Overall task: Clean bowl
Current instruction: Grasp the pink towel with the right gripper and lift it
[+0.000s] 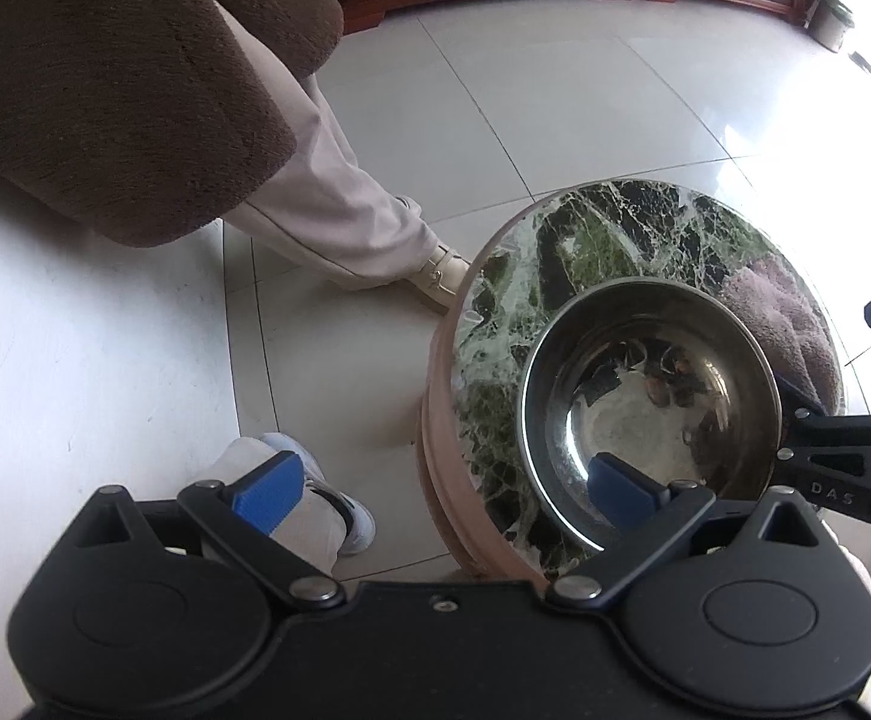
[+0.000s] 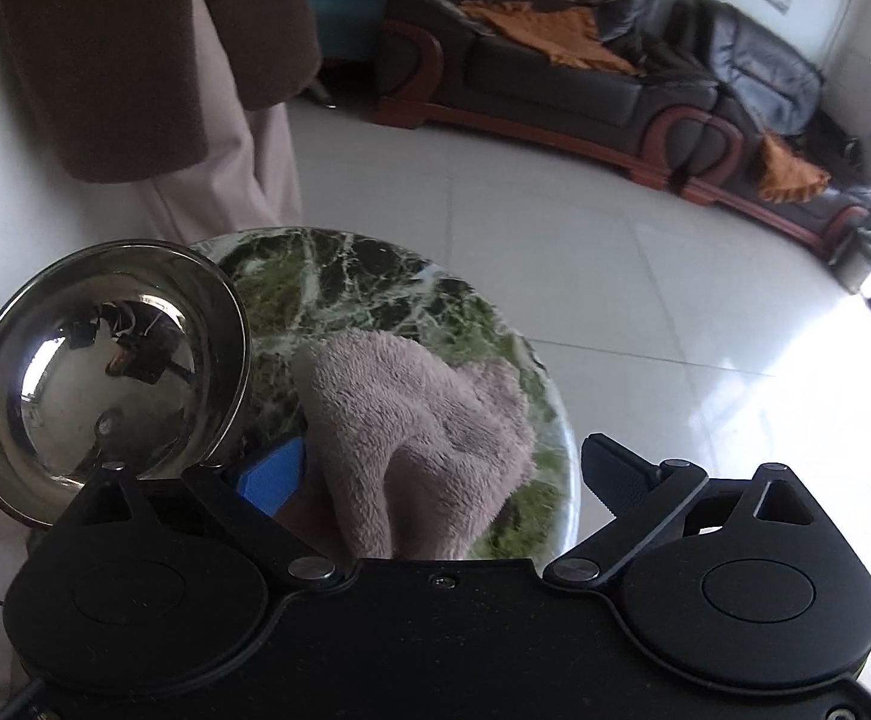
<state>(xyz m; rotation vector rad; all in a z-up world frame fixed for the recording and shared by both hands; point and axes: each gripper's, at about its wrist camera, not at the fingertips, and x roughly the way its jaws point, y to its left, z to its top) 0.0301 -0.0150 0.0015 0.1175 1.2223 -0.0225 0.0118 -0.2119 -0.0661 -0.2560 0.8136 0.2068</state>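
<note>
A shiny steel bowl (image 1: pixel 651 414) stands on a small round green marble table (image 1: pixel 585 252); it also shows in the right wrist view (image 2: pixel 105 360). A pinkish-grey towel (image 2: pixel 417 432) lies crumpled on the table beside the bowl, and shows in the left wrist view (image 1: pixel 777 306). My left gripper (image 1: pixel 441 486) is open, its right pad over the bowl's near rim and its left pad off the table over the floor. My right gripper (image 2: pixel 441 474) is open with its jaws either side of the towel's near end, holding nothing.
A person in a brown coat (image 1: pixel 105 90) and light trousers stands close to the table's far left side, one shoe (image 1: pixel 435 282) at its edge. A dark leather sofa (image 2: pixel 585 78) runs along the far wall. Pale floor tiles (image 1: pixel 495 120) surround the table.
</note>
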